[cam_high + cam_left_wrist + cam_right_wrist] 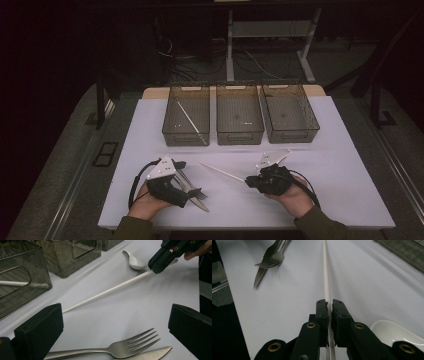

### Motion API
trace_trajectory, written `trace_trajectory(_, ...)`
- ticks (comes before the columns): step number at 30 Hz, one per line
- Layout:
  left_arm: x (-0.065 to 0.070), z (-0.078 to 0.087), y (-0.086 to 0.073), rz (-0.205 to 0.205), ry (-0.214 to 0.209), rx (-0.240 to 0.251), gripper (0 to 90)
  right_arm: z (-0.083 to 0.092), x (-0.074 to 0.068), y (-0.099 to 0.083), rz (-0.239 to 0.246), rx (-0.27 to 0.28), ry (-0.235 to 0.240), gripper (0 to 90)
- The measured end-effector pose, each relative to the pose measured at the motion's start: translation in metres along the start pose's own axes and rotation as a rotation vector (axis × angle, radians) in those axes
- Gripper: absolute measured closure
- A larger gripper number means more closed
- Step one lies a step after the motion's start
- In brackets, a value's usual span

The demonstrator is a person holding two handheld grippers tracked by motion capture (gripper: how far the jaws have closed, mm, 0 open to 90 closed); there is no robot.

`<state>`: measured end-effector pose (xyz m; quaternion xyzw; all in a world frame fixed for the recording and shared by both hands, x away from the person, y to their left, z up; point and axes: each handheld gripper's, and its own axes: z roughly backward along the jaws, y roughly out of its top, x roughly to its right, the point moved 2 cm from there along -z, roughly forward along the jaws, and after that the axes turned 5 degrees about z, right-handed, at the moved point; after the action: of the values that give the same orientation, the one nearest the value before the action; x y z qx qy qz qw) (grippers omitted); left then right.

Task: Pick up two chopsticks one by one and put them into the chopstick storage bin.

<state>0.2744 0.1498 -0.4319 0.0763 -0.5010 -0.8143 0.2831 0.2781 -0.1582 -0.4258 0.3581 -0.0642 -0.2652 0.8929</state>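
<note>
White chopstick [326, 277]: clamped at one end between the nearly closed jaws of the right gripper [330, 305], its length running out over the white table [325, 165] toward the left gripper [112, 322]. A white spoon [135, 262] lies just beside the right gripper. The left gripper stands wide open with nothing between its jaws, above a fork [120, 348] and a serrated knife [150, 355] lying side by side. Three smoky bins stand at the far side; the left bin [186, 116] contains a second chopstick [191, 121].
</note>
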Motion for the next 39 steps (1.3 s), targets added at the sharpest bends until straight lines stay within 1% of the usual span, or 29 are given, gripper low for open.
trace_trajectory(5,-0.001,0.0,0.0,-0.002,0.0,0.001,0.0,0.01,0.002,0.002,-0.01,0.033,0.003,83.9)
trace_trajectory(7,-0.001,0.0,0.0,-0.003,0.001,0.0,0.0,0.014,0.003,0.003,-0.006,0.046,-0.001,83.9)
trace_trajectory(10,-0.001,0.0,0.0,-0.006,0.0,0.001,0.0,0.019,0.004,0.003,-0.009,0.055,-0.003,83.9)
trace_trajectory(15,-0.001,0.0,0.0,0.0,0.0,0.003,0.0,0.022,0.005,0.005,-0.01,0.062,-0.007,84.0)
trace_trajectory(22,-0.001,0.0,0.0,0.0,0.002,0.003,0.0,0.032,0.009,0.008,-0.005,0.099,-0.016,84.0)
trace_trajectory(23,-0.001,0.0,0.0,0.0,0.001,0.002,0.0,0.033,0.008,0.009,-0.015,0.101,-0.014,84.0)
trace_trajectory(24,-0.001,0.0,0.0,0.004,0.002,0.004,0.0,0.035,0.009,0.01,-0.014,0.106,-0.014,84.0)
trace_trajectory(28,-0.001,-0.001,0.0,0.006,0.004,0.004,0.0,0.043,0.013,0.013,-0.014,0.136,-0.015,83.9)
trace_trajectory(33,-0.002,-0.001,-0.001,0.001,0.003,0.001,0.0,0.055,0.018,0.018,-0.033,0.178,-0.024,83.9)
trace_trajectory(37,-0.003,-0.002,-0.002,0.001,-0.001,0.003,0.0,0.063,0.021,0.024,-0.034,0.209,-0.037,83.9)
trace_trajectory(38,-0.003,-0.002,-0.001,-0.006,-0.001,0.003,0.0,0.065,0.021,0.026,-0.032,0.219,-0.042,83.9)
trace_trajectory(39,-0.002,-0.002,-0.001,-0.001,-0.002,0.008,0.0,0.067,0.022,0.028,-0.024,0.23,-0.047,83.9)
